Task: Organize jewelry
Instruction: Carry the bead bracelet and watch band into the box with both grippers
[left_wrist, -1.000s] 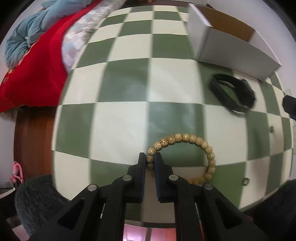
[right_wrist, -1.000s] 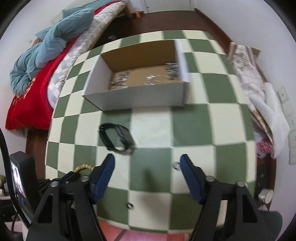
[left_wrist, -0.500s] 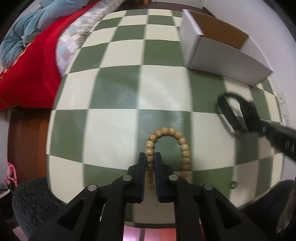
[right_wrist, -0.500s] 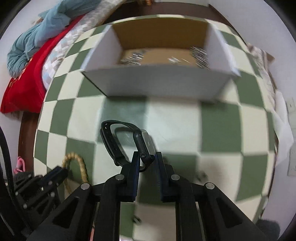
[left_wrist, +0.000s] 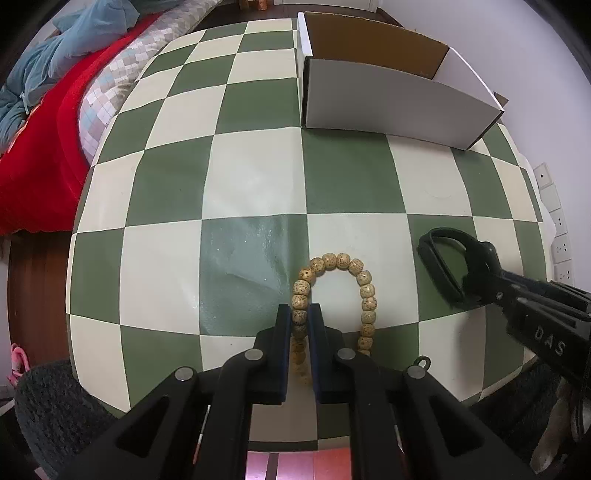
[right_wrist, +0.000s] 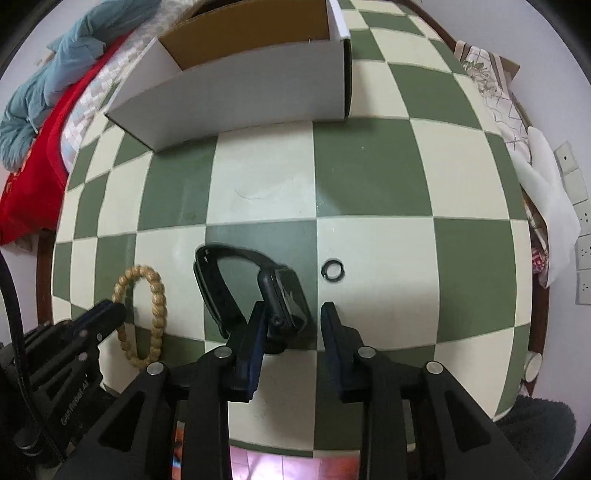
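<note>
Your left gripper (left_wrist: 299, 319) is clamped on a tan speckled bead bracelet (left_wrist: 341, 295), loop hanging over the checkered table (left_wrist: 255, 181). Your right gripper (right_wrist: 291, 319) fingers are partly apart around a black smartwatch (right_wrist: 284, 295) w/ looped strap; watch touches the left finger. White box (right_wrist: 240, 85) sits beyond.

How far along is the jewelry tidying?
Barely begun, it seems. Nothing visibly sits in the box, though its floor is hidden. In hand: the left gripper is shut on the bead bracelet, and the right gripper is open around the watch. Left: both, plus the ring on the table, likely belong in the box.
</note>
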